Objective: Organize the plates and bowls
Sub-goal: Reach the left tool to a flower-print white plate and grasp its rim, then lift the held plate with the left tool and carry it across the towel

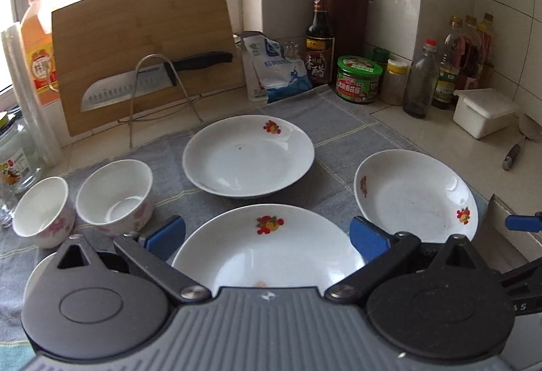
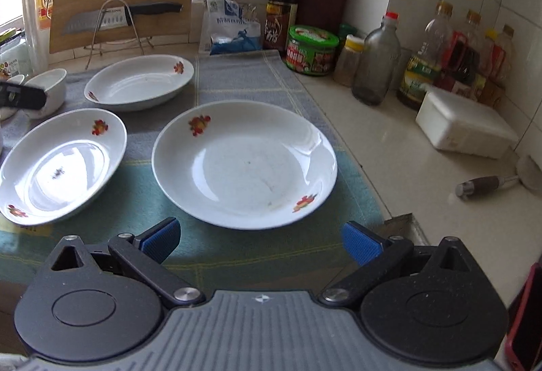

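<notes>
Three white plates with fruit prints lie on a grey cloth point(image 1: 342, 130). In the left wrist view the near plate point(image 1: 267, 245) sits between the blue pads of my open left gripper point(image 1: 267, 240), with the far plate point(image 1: 249, 156) behind it and the right plate point(image 1: 415, 194) beside it. Two white bowls with pink flowers point(image 1: 115, 194) point(image 1: 42, 210) stand at the left. In the right wrist view my open right gripper point(image 2: 261, 240) hovers just short of the right plate point(image 2: 244, 164); the near plate point(image 2: 62, 167) and far plate point(image 2: 139, 81) lie to its left.
A cutting board point(image 1: 142, 49) with a knife point(image 1: 152, 79) on a wire rack leans at the back. Bottles, a green-lidded jar point(image 1: 359, 79), a knife block point(image 1: 349, 15) and a white box point(image 1: 482, 111) line the tiled corner. A spatula point(image 2: 498, 181) lies on the counter at right.
</notes>
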The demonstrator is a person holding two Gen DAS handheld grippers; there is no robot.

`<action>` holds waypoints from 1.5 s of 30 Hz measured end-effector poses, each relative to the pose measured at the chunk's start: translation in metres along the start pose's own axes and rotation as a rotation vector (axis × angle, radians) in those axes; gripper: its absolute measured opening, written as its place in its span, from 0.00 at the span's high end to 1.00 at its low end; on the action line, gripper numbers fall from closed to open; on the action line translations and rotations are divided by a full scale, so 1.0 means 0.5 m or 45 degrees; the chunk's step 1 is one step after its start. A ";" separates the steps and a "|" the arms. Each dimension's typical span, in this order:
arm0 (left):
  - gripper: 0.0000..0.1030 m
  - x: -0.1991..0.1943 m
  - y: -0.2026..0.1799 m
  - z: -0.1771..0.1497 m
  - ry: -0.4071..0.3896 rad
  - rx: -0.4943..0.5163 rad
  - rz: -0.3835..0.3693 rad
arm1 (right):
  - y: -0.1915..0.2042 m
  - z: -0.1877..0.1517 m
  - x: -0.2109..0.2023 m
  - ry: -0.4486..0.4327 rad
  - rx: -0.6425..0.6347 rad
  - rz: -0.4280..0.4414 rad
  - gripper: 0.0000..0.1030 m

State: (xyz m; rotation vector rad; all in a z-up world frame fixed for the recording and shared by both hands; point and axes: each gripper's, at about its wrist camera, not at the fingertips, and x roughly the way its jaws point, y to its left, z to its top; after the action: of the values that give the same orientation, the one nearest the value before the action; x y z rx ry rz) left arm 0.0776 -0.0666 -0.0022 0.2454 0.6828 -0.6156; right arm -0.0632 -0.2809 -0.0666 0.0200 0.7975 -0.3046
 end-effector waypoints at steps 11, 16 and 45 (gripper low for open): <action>0.01 0.140 -0.115 0.090 0.117 0.219 -0.170 | -0.054 0.002 0.098 0.014 -0.124 0.206 0.00; 0.01 0.210 -0.152 0.117 0.201 0.266 -0.293 | -0.075 0.004 0.117 0.000 -0.141 0.291 0.00; 0.24 0.405 -0.238 0.142 0.548 0.494 -0.582 | -0.096 0.006 0.132 -0.072 -0.266 0.432 0.00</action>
State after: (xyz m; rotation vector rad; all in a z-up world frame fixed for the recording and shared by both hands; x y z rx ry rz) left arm 0.1653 -0.2810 -0.0829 0.6032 1.0449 -1.1542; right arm -0.0310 -0.3447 -0.1067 -0.0491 0.7521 0.0999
